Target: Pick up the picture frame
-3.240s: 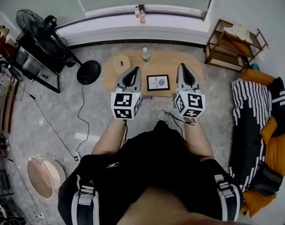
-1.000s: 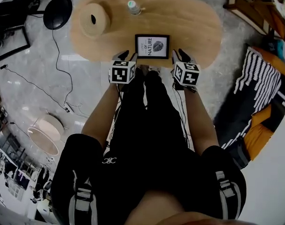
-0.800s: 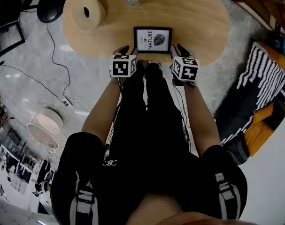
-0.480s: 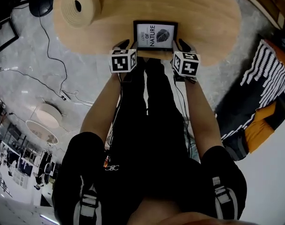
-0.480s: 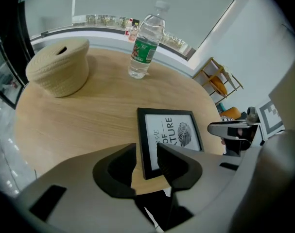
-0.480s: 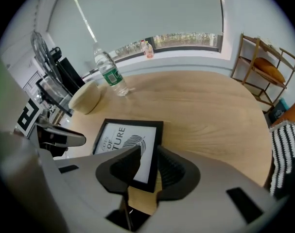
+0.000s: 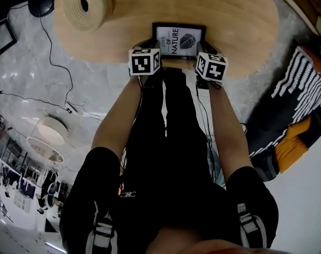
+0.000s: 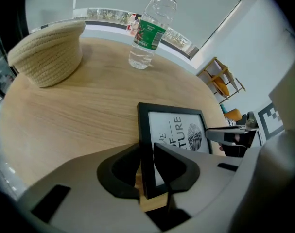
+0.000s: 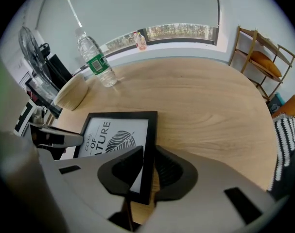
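A black picture frame (image 7: 179,40) with a leaf print lies flat near the front edge of the oval wooden table (image 7: 239,20). My left gripper (image 7: 148,43) straddles its left side bar. In the left gripper view, the jaws of my left gripper (image 8: 147,171) are closing, with both pads against the bar of the frame (image 8: 174,130). My right gripper (image 7: 208,45) straddles the right side bar. In the right gripper view, my right gripper (image 9: 148,171) is also closing its jaws onto the edge of the frame (image 9: 115,135). Both grippers point steeply down.
A woven straw basket (image 7: 83,4) sits on the table's far left, also seen as the basket (image 8: 47,52). A plastic water bottle (image 8: 149,30) stands behind the frame. A striped cushion (image 7: 303,83) lies on the right; cables (image 7: 54,83) run over the floor on the left.
Both grippers have come down from in front of the frame to its left and right sides. Their jaws now sit around the side bars and have narrowed. The frame has not moved.
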The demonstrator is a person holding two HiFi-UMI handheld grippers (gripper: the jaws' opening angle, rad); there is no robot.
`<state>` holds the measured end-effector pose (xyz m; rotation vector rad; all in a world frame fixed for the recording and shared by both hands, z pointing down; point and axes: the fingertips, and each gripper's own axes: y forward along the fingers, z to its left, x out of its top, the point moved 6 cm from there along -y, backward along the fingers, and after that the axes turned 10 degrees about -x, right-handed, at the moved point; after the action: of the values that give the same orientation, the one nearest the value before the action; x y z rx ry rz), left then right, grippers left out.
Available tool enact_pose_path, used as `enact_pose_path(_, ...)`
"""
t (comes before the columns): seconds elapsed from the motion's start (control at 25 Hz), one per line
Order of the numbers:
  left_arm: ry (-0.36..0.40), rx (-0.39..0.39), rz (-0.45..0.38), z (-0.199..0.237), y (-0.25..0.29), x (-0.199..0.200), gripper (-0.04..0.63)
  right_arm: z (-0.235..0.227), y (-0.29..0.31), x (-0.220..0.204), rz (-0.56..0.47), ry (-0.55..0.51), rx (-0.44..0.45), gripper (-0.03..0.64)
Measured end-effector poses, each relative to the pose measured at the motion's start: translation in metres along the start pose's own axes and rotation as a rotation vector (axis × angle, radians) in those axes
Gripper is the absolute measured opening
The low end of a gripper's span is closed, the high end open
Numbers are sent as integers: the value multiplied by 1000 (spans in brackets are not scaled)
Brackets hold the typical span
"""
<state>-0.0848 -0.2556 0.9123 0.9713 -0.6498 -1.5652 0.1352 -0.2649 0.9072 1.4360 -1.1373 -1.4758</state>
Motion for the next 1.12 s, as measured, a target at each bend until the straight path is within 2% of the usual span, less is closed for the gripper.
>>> enact_pose_path(0.16, -4, 22, -2, -13, -3, -3, 97, -5, -6, 2, 19, -12, -16, 84)
enact_pose_path(0.28, -20, 13, -46, -29, -22, 5, 91, -10, -28, 11, -17, -3, -28, 83)
enact_pose_path(0.48, 54, 1, -133, -52, -77, 29, 91, 1, -89, 41, -145, 11, -48, 81)
enact_pose_path(0.64, 87, -70, -206, -86, -138, 57, 91, 2, -163, 72, -274, 32, -54, 81)
enact_pose_path(0.76, 155, -108, -295, -115, -188, 87, 91, 4, -223, 104, -396, 36, -56, 81)
enact_pose_path(0.96, 293, -126, -470, -169, -280, 138, 91, 8, -323, 158, -605, 43, -66, 81)
enact_pose_path(1.12, 392, -138, -584, -216, -356, 153, 92, 9, -407, 174, -743, 62, -58, 81)
